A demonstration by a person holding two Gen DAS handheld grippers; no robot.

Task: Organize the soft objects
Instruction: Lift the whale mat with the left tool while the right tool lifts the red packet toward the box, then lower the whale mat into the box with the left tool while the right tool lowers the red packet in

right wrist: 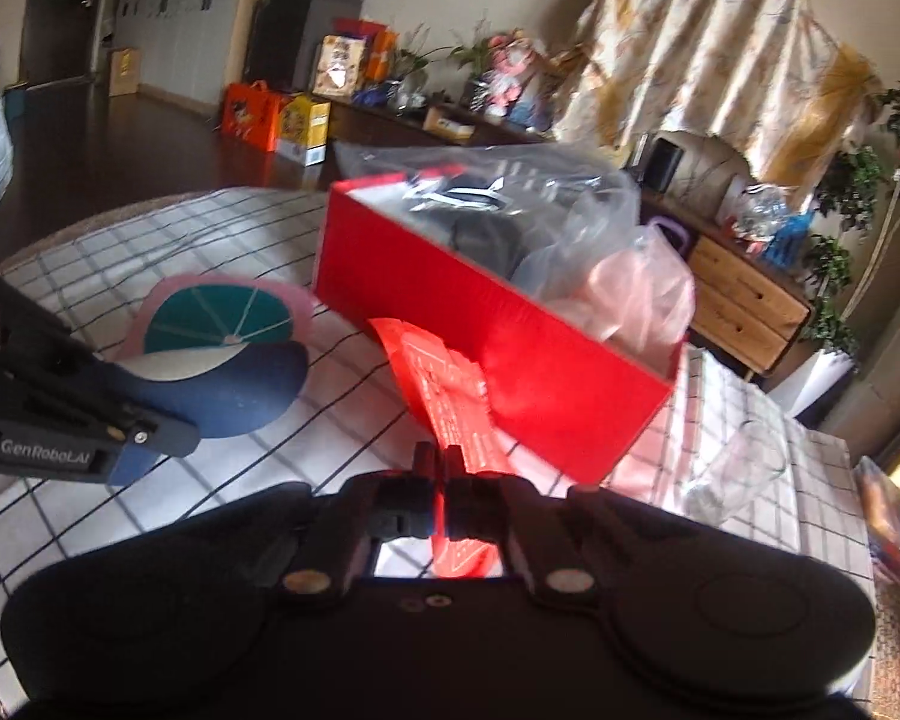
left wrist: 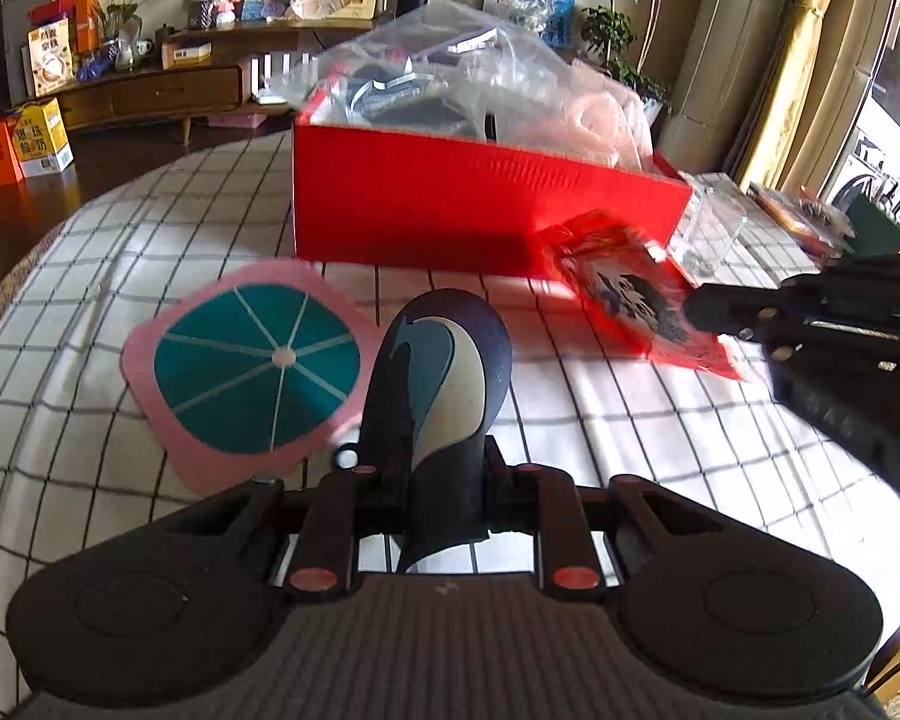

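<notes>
A pink mat (left wrist: pixel 240 372) with a teal centre lies flat on the checked worktop (left wrist: pixel 90 276). Just right of it, the left tongs (left wrist: pixel 429 456) pinch a navy mat (left wrist: pixel 450 360), lifted edge-up. Behind stands a red box (left wrist: pixel 480 204) stuffed with plastic bags (left wrist: pixel 450 72). The right tongs (right wrist: pixel 441 462) grip a red mat (right wrist: pixel 444 384) just before the box.

A box (left wrist: pixel 486 204) is set on the worktop (left wrist: pixel 90 276) at frame centre, with bagged items (left wrist: pixel 450 84) held in it. A round-patterned mat (left wrist: pixel 252 360) is laid at its lower left, a glass (right wrist: pixel 744 468) at its right.
</notes>
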